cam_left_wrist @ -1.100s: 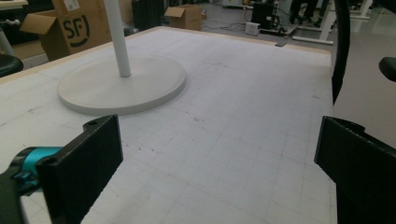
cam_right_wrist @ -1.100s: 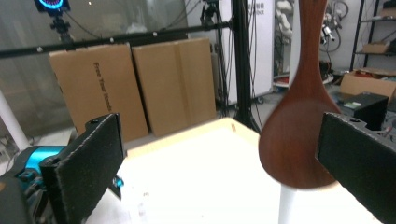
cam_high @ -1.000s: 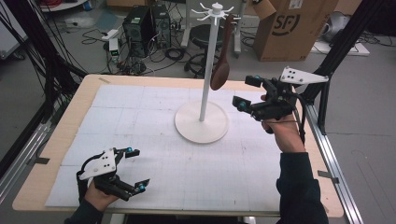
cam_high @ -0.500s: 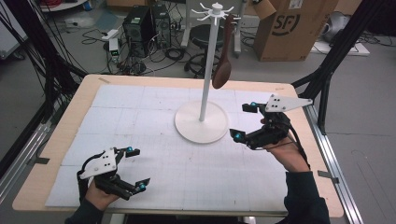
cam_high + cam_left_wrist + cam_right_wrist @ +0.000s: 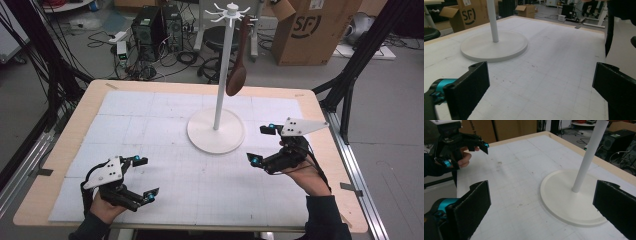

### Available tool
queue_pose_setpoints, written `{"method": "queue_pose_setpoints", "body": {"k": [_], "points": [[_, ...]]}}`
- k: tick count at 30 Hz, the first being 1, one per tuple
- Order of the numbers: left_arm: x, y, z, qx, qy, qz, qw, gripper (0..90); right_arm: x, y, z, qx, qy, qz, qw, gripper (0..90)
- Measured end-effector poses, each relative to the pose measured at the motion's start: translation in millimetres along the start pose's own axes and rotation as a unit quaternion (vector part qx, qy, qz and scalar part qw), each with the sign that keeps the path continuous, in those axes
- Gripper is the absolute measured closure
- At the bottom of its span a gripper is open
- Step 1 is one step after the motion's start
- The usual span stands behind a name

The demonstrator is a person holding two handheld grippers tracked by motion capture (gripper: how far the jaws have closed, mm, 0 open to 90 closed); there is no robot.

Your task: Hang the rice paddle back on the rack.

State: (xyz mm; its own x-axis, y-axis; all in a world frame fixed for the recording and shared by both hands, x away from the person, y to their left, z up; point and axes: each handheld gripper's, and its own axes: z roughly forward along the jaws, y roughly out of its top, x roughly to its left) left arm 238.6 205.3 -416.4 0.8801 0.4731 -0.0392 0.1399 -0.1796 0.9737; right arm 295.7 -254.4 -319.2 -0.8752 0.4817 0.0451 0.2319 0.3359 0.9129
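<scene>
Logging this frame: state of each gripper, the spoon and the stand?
left gripper: open, empty, low over the mat
right gripper: open, empty, beside the stand's base
wooden spoon: hanging from the stand's top, bowl down
stand: upright on the mat

Grey floor (image 5: 390,100) with tangled cables (image 5: 185,55), computer towers (image 5: 155,22), cardboard box (image 5: 310,30), black stool (image 5: 220,35).

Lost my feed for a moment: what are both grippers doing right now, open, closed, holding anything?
Left gripper: open, jaws wide apart, holding nothing.
Right gripper: open, jaws wide apart, holding nothing, beside the stand's base.
</scene>
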Motion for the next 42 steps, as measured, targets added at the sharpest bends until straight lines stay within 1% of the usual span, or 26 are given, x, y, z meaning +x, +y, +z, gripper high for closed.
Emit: {"method": "queue_pose_setpoints", "body": {"k": [4,6,10,11,18,23,26,29,31,34,39,42], "points": [[0.4,0.6,-1.7,-0.002,0.003,0.000,1.0000,1.7,1.2,-6.5,1.8,0.005,-0.002,-0.003,1.0000,0.6],[0.4,0.3,-2.2,-0.003,0.003,-0.002,1.0000,1.7,2.5,-10.3,4.0,0.009,0.001,-0.001,1.0000,0.6],[0.8,0.4,-2.7,-0.004,0.005,-0.001,1.0000,1.6,3.6,-18.3,9.7,0.021,0.003,0.001,0.9998,0.6],[0.8,0.5,-2.6,-0.004,0.006,0.000,1.0000,1.7,3.7,-22.0,12.2,0.028,0.002,0.000,0.9996,0.6],[1.5,0.7,-2.4,-0.004,0.006,-0.002,1.0000,1.7,4.2,-32.4,18.9,0.041,0.007,0.002,0.9991,0.6],[3.3,0.4,-0.3,0.001,0.010,-0.005,0.9999,1.7,7.0,-41.8,20.3,0.049,0.005,0.002,0.9988,0.6],[3.5,0.9,0.6,0.000,0.011,-0.005,0.9999,1.7,8.4,-47.6,19.6,0.048,0.006,0.008,0.9988,0.6],[4.3,0.7,1.1,0.000,0.012,-0.006,0.9999,1.7,9.6,-50.5,19.9,0.055,0.006,0.005,0.9985,0.6],[4.6,0.7,0.8,0.000,0.012,-0.008,0.9999,1.6,10.5,-51.5,20.4,0.053,0.007,0.002,0.9986,0.6],[4.7,0.7,0.3,0.002,0.019,-0.006,0.9998,1.7,11.9,-53.9,20.1,0.053,0.006,-0.001,0.9986,0.6],[4.9,0.8,-1.0,0.001,0.019,-0.005,0.9998,1.7,13.4,-59.6,15.7,0.047,0.004,0.001,0.9989,0.6],[5.2,0.8,-1.6,0.001,0.018,-0.006,0.9998,1.7,14.3,-61.6,13.4,0.049,0.002,0.000,0.9988,0.6]]}}
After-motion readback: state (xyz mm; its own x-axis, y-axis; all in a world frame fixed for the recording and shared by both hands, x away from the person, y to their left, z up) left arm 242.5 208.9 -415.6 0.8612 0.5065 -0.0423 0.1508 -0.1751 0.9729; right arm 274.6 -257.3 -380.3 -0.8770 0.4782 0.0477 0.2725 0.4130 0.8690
